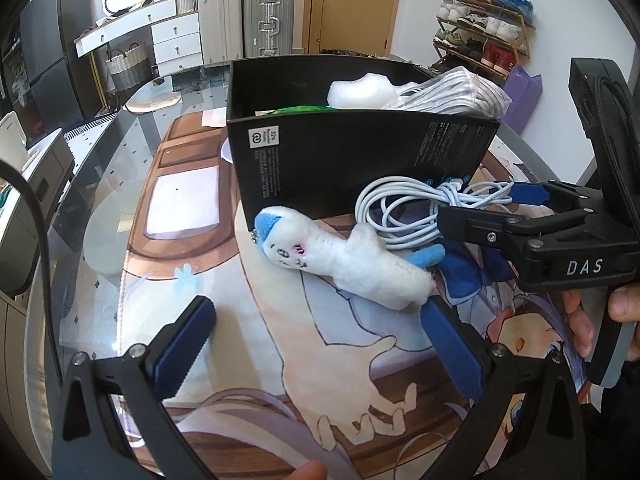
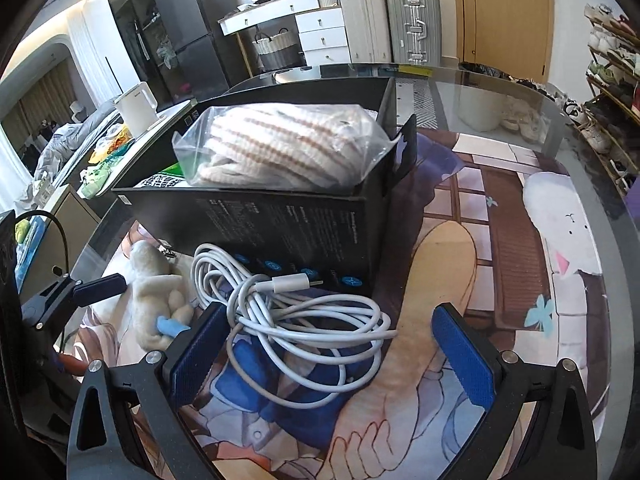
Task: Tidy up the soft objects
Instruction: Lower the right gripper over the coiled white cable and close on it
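Observation:
A white and blue plush toy (image 1: 340, 258) lies on the printed mat just in front of a black open box (image 1: 352, 156); it also shows in the right wrist view (image 2: 154, 300). A coiled white cable (image 2: 296, 320) lies beside it, against the box front (image 2: 288, 228). My left gripper (image 1: 320, 340) is open and empty, its jaws on either side of the plush's near end. My right gripper (image 2: 332, 352) is open, its jaws around the cable coil without closing on it. The box holds a bagged striped knit item (image 2: 280, 144), white foam (image 1: 360, 90) and something green.
The mat covers a round glass table (image 2: 500, 92). Suitcases (image 2: 412, 24), a white dresser and a shoe rack (image 1: 484, 28) stand behind the table. A white kettle (image 2: 134, 108) sits on a side counter at left.

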`<state>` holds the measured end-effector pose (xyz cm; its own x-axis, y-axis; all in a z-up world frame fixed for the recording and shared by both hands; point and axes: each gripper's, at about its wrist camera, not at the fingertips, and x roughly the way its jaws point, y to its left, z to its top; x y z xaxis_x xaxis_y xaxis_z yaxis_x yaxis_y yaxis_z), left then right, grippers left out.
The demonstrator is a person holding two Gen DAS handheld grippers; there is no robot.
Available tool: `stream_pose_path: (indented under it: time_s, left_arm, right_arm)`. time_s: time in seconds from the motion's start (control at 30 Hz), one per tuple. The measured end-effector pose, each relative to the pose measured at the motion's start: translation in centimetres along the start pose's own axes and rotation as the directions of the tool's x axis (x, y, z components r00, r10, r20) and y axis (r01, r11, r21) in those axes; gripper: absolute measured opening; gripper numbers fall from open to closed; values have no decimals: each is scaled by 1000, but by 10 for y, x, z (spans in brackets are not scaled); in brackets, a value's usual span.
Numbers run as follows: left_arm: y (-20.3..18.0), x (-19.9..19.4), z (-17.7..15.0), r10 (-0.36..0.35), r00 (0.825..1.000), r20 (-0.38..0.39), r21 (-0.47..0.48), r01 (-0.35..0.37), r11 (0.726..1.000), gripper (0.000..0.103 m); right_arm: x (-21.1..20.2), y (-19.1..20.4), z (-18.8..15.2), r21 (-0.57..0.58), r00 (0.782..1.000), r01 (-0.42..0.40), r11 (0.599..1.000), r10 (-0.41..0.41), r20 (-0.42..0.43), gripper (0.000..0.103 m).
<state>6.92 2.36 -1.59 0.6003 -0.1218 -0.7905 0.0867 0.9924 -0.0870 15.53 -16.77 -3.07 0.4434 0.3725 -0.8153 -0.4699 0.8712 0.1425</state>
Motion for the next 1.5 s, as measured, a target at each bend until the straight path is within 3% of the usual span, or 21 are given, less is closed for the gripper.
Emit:
stream_pose_path:
  time_s: [0.37, 0.57, 1.0, 1.27, 1.5]
  left_arm:
    - [0, 0, -1, 3, 1000, -1, 4, -3, 1000, 103]
    - [-1, 0, -1, 5, 1000, -3, 9, -5, 1000, 103]
    - [-2, 1, -1, 12, 1000, -6, 15, -12, 1000, 103]
    - [-3, 3, -2, 25, 1000, -12, 27, -25, 999, 103]
    - [-5, 2, -2, 37, 999, -19, 41, -36, 999, 103]
  right_arm:
    - [-14, -28, -16, 38, 998, 58, 998, -59, 12, 102]
    - [-24, -45, -22, 80, 999, 37, 996, -40, 34, 102]
    - [-15, -41, -13, 52, 999, 32, 998, -34, 27, 102]
    - [-17, -30, -16, -4, 999, 11, 1000, -11, 33, 83]
    - [-23, -45, -19, 51, 997, -52, 997, 49, 64, 72]
